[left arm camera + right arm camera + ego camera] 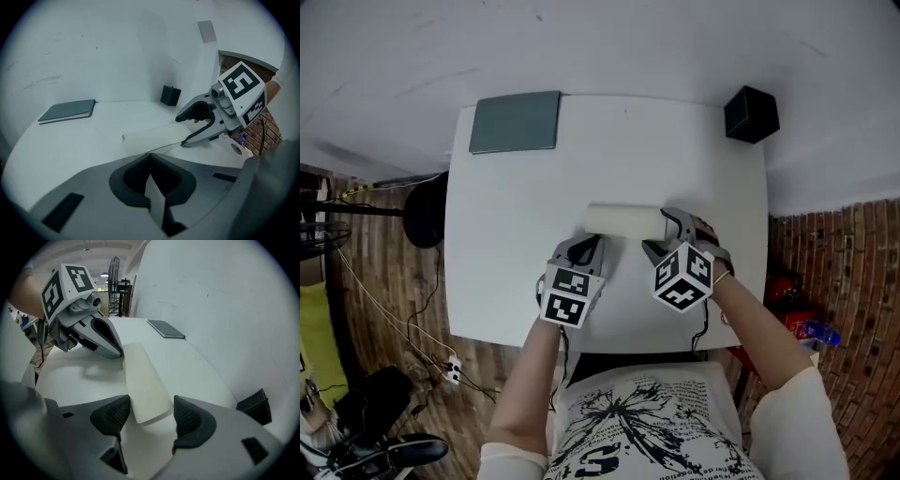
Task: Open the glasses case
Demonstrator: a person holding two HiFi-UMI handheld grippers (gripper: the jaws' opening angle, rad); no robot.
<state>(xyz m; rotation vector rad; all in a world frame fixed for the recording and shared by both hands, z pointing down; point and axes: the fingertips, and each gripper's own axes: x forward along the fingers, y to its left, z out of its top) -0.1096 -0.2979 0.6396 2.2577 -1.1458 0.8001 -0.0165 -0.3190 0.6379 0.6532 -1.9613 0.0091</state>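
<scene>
Head view, cream glasses case [623, 219], table [514, 211]

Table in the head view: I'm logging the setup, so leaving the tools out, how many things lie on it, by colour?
Cream: 1, the glasses case
Grey-green: 1, the notebook
Black: 1, the box
Total: 3
</scene>
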